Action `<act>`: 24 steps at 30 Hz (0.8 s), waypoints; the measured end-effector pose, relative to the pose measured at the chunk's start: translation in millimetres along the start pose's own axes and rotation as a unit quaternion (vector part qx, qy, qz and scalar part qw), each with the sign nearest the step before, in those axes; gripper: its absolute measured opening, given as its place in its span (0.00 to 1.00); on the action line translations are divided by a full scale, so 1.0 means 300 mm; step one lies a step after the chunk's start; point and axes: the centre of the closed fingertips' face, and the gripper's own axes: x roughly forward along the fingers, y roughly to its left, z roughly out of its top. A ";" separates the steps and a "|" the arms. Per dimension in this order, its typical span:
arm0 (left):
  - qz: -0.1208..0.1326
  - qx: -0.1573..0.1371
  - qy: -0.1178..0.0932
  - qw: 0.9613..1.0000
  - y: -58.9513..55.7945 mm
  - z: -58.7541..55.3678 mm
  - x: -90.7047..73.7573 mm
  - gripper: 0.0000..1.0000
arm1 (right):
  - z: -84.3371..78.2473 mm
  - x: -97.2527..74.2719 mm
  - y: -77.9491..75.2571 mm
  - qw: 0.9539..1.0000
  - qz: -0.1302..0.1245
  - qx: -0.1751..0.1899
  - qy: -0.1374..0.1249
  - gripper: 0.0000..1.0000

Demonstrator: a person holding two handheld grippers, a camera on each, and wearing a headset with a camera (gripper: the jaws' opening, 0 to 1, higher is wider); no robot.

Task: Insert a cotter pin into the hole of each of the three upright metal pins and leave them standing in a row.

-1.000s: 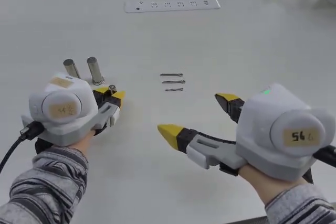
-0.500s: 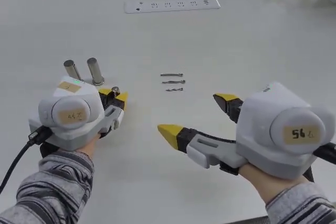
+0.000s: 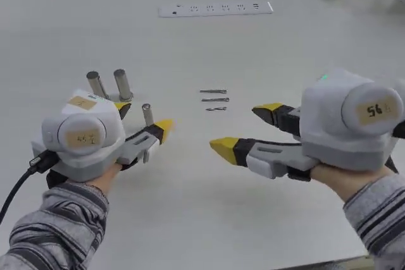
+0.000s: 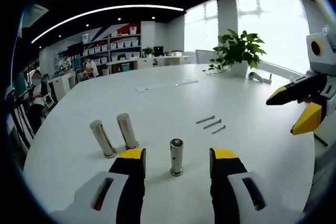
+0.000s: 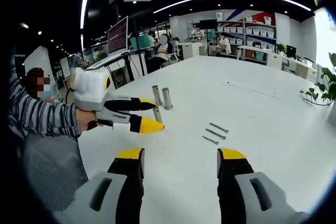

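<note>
The left hand-held gripper (image 3: 142, 117) has just let go. Its jaws now stand apart around the third metal pin (image 4: 176, 156), which is upright on the worktop (image 3: 190, 207) near the pair of metal pins (image 3: 109, 84). The right hand-held gripper (image 3: 245, 128) is spread and empty, likely bound for the cotter pins (image 3: 214, 99).

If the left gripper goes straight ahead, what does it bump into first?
Most likely the metal pin. It stands upright between the open jaws of the left gripper, just ahead of it.

Three upright metal pins (image 3: 122, 84), three cotter pins (image 3: 215, 99), one power strip (image 3: 216, 9), one potted plant (image 4: 237, 51)
</note>
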 end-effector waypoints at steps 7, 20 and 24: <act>-0.006 0.014 0.014 1.000 -0.011 -0.014 -0.068 0.56 | -0.019 0.043 -0.046 0.995 0.023 -0.071 0.073 0.46; -0.002 -0.004 0.009 1.000 0.001 0.025 -0.158 0.72 | -0.024 0.163 -0.099 0.975 0.078 -0.148 0.149 0.37; 0.003 -0.003 0.011 1.000 0.014 0.015 -0.171 0.72 | -0.039 0.220 -0.141 0.967 0.088 -0.160 0.175 0.32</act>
